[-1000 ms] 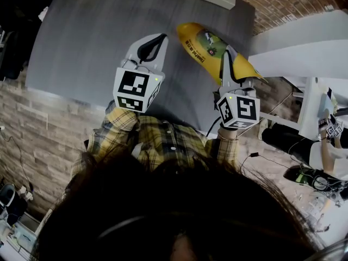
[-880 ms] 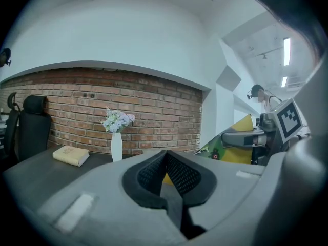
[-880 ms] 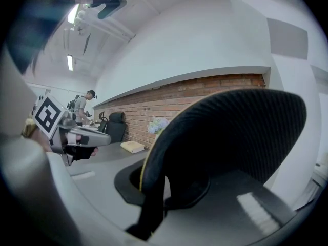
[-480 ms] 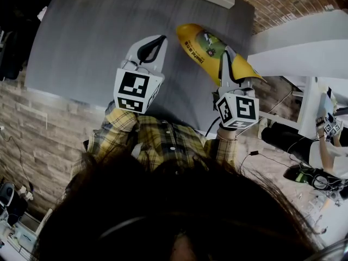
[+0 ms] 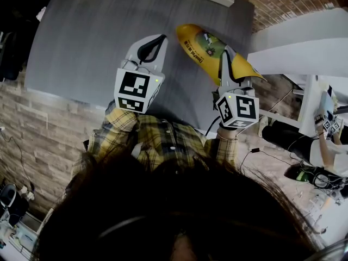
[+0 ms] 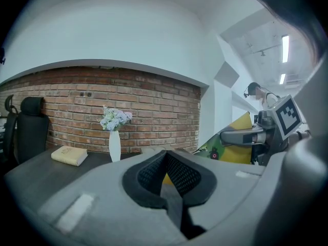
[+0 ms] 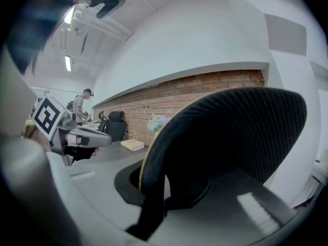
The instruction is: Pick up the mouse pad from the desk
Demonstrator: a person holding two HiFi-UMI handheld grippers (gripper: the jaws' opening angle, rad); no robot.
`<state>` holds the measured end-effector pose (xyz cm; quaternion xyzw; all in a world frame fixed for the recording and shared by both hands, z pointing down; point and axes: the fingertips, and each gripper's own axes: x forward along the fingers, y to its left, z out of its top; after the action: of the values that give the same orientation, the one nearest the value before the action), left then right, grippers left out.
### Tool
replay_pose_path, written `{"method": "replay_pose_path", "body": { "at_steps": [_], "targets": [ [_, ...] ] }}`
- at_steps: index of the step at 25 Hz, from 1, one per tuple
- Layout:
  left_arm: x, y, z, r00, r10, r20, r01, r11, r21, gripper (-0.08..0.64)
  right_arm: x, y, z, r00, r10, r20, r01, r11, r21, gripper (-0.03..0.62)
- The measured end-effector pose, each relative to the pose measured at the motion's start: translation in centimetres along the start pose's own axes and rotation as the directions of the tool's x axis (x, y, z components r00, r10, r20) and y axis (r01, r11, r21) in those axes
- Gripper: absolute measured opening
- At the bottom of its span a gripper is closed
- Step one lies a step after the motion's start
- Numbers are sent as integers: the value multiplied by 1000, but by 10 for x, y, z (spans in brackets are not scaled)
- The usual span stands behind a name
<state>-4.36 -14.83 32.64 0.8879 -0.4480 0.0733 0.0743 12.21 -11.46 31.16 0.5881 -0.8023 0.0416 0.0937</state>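
**Operator:** Where is the task item lying in relation to the work surface?

**Technician:** The desk [image 5: 81, 42] is spreading out ahead of the person. The mouse pad [image 5: 204, 45], a long yellow piece with a black textured underside, is sitting over the desk's right near corner. Its long axis is running diagonally from far-left to near-right, and its near-right end is projecting past the desk edge.

**Operator:** Which gripper is standing nearer to it?

**Technician:** The right gripper [image 5: 224, 57] is the one engaging it. Its jaws are clamping the pad close to the near-right end, and in the right gripper view the pad [image 7: 230, 137] is rising edge-on out of the closed jaws. The left gripper [image 5: 157, 39] is hovering just beside the pad's far-left half without touching it. Its jaws are pressing together on nothing.

**Operator:** What is the coming move depending on?

**Technician:** Most of the pad is extending away from the grip, ahead and to the left. The lift is therefore likely calling for a straight rise of the right gripper, with the free end probably drooping. Whether the far tip is touching the desk cannot be determined.
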Motion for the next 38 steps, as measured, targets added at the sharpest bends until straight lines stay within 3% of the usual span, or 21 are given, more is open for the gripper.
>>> {"method": "replay_pose_path", "body": {
  "at_steps": [38],
  "targets": [
    [7,3,-3,1000,-4,-11,4,1000,6,-5,6,-4,-8,1000,1,-24,-1,1000,13,12]
  ]
}}
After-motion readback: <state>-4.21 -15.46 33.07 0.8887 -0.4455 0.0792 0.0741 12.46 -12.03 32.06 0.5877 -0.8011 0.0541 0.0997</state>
